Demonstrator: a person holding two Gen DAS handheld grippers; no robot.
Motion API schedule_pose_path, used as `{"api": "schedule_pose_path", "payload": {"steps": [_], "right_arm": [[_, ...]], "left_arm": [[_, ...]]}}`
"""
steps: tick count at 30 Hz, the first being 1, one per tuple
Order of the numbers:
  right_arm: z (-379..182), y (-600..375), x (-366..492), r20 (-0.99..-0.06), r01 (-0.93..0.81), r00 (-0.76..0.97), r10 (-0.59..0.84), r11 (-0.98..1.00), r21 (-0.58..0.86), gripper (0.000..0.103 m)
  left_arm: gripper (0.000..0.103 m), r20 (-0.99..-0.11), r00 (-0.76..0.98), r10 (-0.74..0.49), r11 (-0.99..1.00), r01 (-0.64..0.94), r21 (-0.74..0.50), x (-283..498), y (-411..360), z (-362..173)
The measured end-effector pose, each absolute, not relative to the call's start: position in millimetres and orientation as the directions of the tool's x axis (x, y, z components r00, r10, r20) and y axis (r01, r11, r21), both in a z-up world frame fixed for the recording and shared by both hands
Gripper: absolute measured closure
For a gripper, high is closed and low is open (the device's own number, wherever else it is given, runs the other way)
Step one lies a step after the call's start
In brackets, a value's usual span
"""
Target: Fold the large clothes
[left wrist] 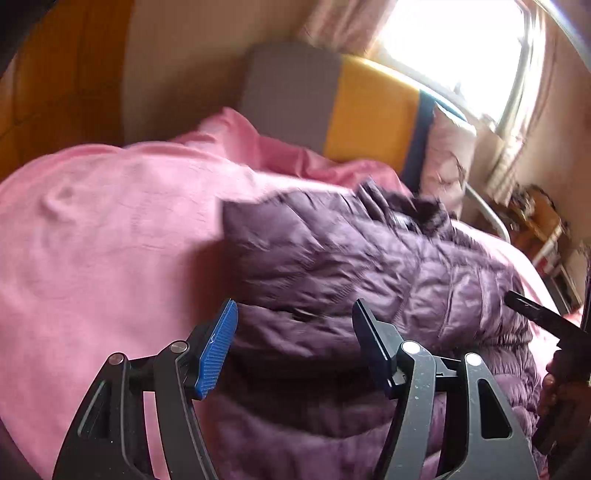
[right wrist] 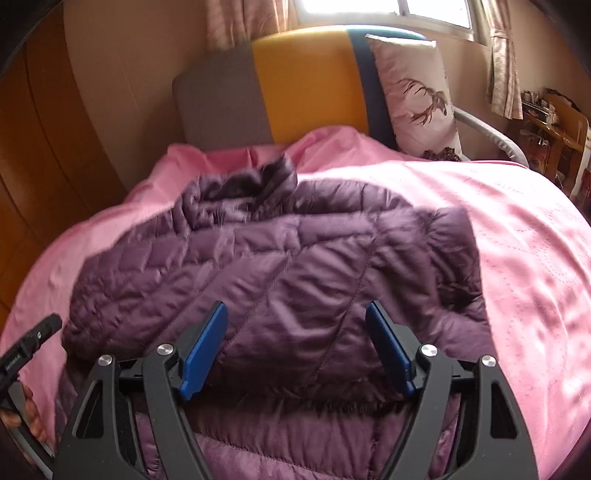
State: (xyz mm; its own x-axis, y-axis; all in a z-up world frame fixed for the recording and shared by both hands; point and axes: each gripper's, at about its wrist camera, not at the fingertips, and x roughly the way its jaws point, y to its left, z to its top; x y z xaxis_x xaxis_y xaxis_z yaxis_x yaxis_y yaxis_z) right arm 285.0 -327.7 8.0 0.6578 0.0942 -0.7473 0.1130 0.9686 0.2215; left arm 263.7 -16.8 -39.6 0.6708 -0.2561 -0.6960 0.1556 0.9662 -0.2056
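- Purple quilted puffer jacket (right wrist: 280, 266) lies folded over on a pink bedspread (right wrist: 517, 258), collar bunched at the far end toward the headboard (right wrist: 306, 81).
- No readable brand or label on the jacket. Small white print on the other tool's body in the right view, too small to read.
- Right tool (right wrist: 297, 350): jaws spread wide, blue pads clear of the fabric, nothing between them. It hangs over the jacket's near edge, the jacket's upper folded layer just beyond the pads.
- Left tool (left wrist: 293, 349): jaws apart, nothing pinched. Jacket lies below and beyond it, running off to the right; bare bedspread to its left.
- Left view only: the right tool's black finger and the hand (left wrist: 554, 391) holding it at the right edge; strong motion blur.
- Right view only: the jacket's whole outline; the left tool's tip and fingers of the left hand (right wrist: 33, 413) at the lower left; a pillow (right wrist: 417, 96) with a deer print propped against the headboard.
- Both views: grey, yellow and navy headboard panels, curtained window (right wrist: 369, 11) behind, wooden shelves at far right.
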Motion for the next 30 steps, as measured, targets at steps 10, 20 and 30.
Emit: {"api": "schedule_pose_path", "payload": {"steps": [10,20,30], "right_arm": [[-41.2,-327.4,287.6,-0.802,0.117,0.593,0.079,0.976,0.183,0.016],[10.9,-328.5,290.7,-0.728,0.106,0.682,0.064,0.977,0.186,0.005],[-14.0,-335.3,356.0,-0.752,0.185,0.659,-0.012,0.971,0.148,0.004]], "left_arm": [[0.038,-0.772,0.594,-0.225,0.974,0.144,-0.173,276.7,-27.3,-78.5],[0.032,-0.706,0.673,-0.219,0.972,0.09,-0.216,287.7,-13.5,-28.4],[0.028,-0.753,0.625,-0.203,0.972,0.033,-0.235,344.2,-31.3,-51.9]]}}
